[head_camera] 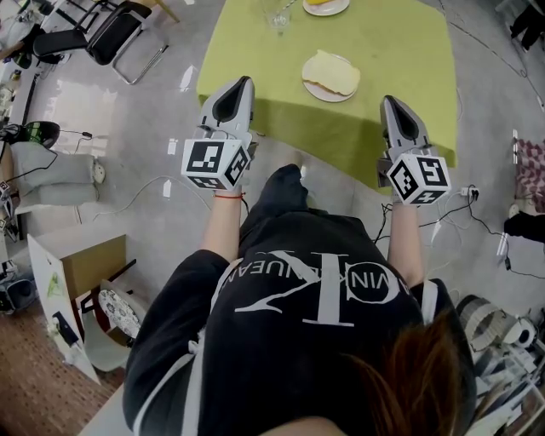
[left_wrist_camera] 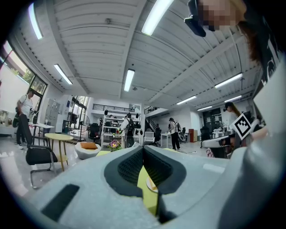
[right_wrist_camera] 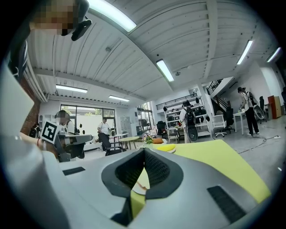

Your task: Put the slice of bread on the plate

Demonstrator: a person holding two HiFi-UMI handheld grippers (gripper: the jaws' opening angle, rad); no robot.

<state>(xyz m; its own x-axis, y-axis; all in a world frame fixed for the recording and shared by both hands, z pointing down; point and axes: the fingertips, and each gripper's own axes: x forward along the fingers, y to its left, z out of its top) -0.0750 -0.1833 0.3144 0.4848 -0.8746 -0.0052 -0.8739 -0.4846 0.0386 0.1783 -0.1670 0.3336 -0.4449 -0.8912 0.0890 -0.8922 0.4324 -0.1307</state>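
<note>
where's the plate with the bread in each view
Head view: the plate with the bread sits top centre, on the green tablecloth.
Left gripper view: only its edge, low centre, through the jaw gap.
Right gripper view: same, its edge low centre.
Shared landmark: the green tablecloth.

Slice of bread [head_camera: 332, 71] rests on the plate [head_camera: 324, 94]; left claw [head_camera: 242, 83] and right claw [head_camera: 387, 100] hover at the green table [head_camera: 400, 51].

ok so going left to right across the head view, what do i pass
black chair → left gripper → glass → plate with the slice of bread on it → right gripper
</note>
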